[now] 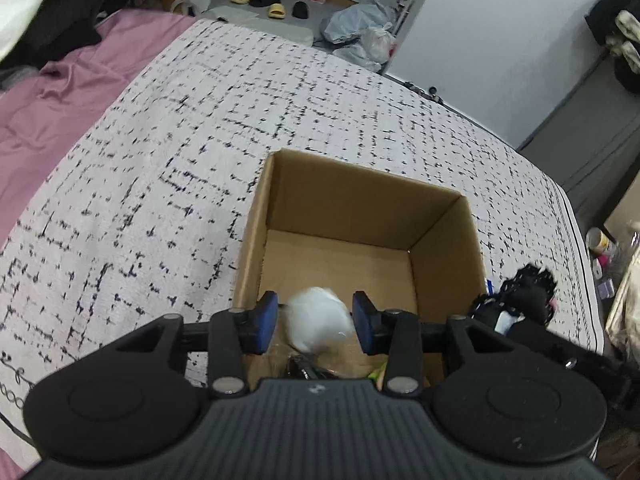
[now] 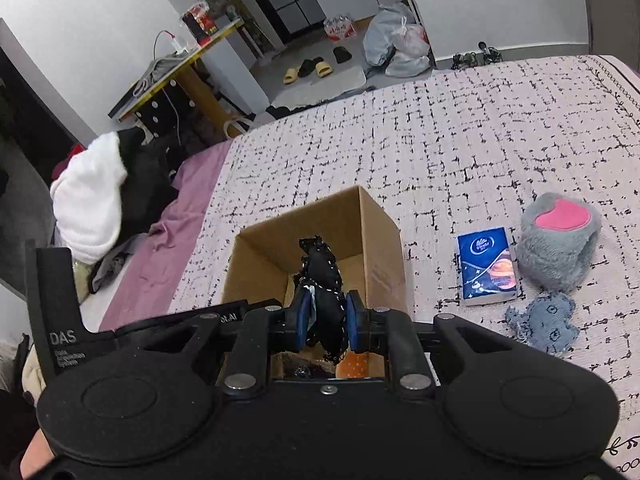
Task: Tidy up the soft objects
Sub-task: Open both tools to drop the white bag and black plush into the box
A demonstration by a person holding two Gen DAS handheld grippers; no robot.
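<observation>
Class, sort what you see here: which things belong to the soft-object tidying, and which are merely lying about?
Job in hand:
cardboard box
white fluffy item
black lacy item
grey plush
denim soft toy
left hand-held gripper
right hand-held gripper

Lying about:
tissue pack
slippers
plastic bags

We note yellow slippers (image 2: 307, 71) and black slippers (image 2: 342, 54) on the floor beyond the bed, with grey and white plastic bags (image 2: 394, 46) beside the doorway. A yellow-edged table (image 2: 176, 66) carries a red box (image 2: 199, 24) and a cable — contents otherwise unclear. A purple sheet (image 1: 60, 92) lies along the bed's edge, with white and dark clothing (image 2: 96, 196) heaped against it.
</observation>
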